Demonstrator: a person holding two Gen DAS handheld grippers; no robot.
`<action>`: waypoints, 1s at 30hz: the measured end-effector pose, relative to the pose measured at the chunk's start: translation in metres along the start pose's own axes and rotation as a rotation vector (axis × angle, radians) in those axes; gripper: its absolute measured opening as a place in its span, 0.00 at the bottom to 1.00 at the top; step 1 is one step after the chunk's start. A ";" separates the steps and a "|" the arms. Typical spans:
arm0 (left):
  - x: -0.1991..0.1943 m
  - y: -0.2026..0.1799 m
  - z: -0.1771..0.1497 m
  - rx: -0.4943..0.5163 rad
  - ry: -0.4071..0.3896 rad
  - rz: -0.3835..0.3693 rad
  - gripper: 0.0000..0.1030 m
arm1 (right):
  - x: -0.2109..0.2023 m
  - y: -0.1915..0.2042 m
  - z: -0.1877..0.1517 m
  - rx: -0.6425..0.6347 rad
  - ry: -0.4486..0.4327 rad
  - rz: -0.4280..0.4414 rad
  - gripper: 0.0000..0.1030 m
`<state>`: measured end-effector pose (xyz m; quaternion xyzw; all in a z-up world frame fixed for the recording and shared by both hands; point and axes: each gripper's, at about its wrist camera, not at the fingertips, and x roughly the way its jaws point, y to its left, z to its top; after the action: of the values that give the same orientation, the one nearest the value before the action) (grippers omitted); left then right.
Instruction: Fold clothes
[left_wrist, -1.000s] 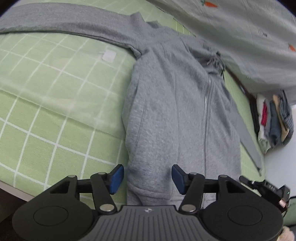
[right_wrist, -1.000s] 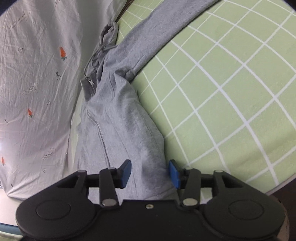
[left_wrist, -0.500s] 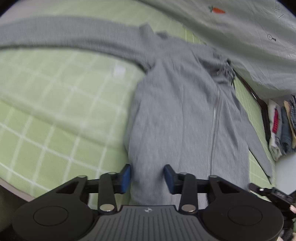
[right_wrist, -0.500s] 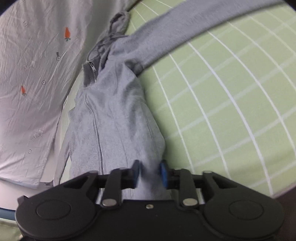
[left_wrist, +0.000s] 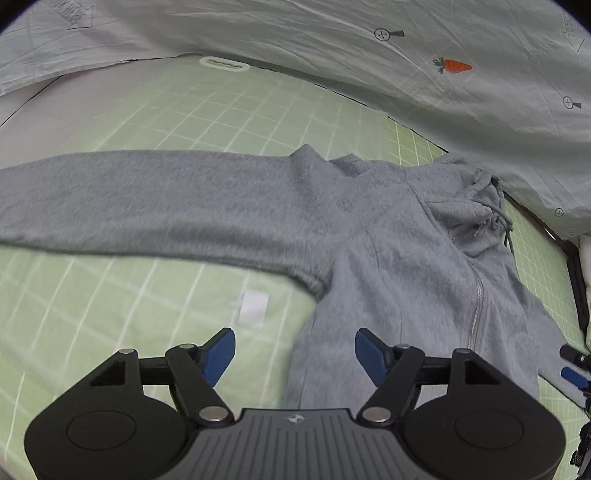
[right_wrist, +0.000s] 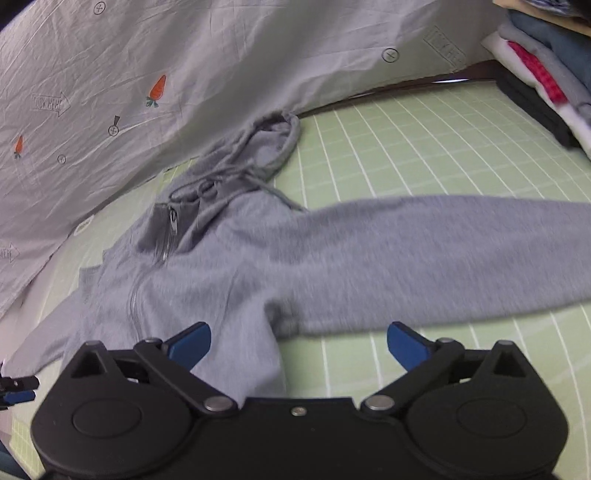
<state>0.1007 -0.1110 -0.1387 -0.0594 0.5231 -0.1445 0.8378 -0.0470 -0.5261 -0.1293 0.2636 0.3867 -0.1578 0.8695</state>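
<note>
A grey zip hoodie (left_wrist: 388, 273) lies front up on the green checked bed sheet (left_wrist: 110, 295). One sleeve (left_wrist: 147, 195) stretches out to the left in the left wrist view. The other sleeve (right_wrist: 443, 258) stretches to the right in the right wrist view, and the hood (right_wrist: 269, 147) lies against the hanging cloth. My left gripper (left_wrist: 295, 352) is open over the body's left edge, below the armpit. My right gripper (right_wrist: 297, 345) is open wide over the body's right edge, under the other armpit. Neither holds any cloth.
A pale cloth with carrot prints (right_wrist: 110, 92) hangs along the far side of the bed. A stack of folded clothes (right_wrist: 546, 74) sits at the far right. A white patch (left_wrist: 253, 308) marks the sheet near my left fingers. The bed's white edge (left_wrist: 55, 99) shows at the far left.
Both grippers had narrowed on the hoodie's lower body half a second ago; now both stand wide open. Both views have swung up from the hem toward the sleeves and hood.
</note>
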 end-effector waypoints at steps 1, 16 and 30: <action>0.008 -0.004 0.007 0.011 0.003 0.006 0.71 | 0.008 -0.001 0.008 0.011 -0.005 0.004 1.00; 0.138 -0.076 0.124 0.303 -0.059 -0.034 0.80 | 0.164 -0.012 0.129 0.010 -0.014 -0.059 1.00; 0.206 -0.169 0.160 0.426 -0.016 -0.360 0.76 | 0.219 0.010 0.154 -0.321 -0.031 -0.153 0.99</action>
<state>0.2980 -0.3423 -0.2017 0.0249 0.4552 -0.3975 0.7964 0.1913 -0.6226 -0.2051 0.0885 0.4125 -0.1638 0.8917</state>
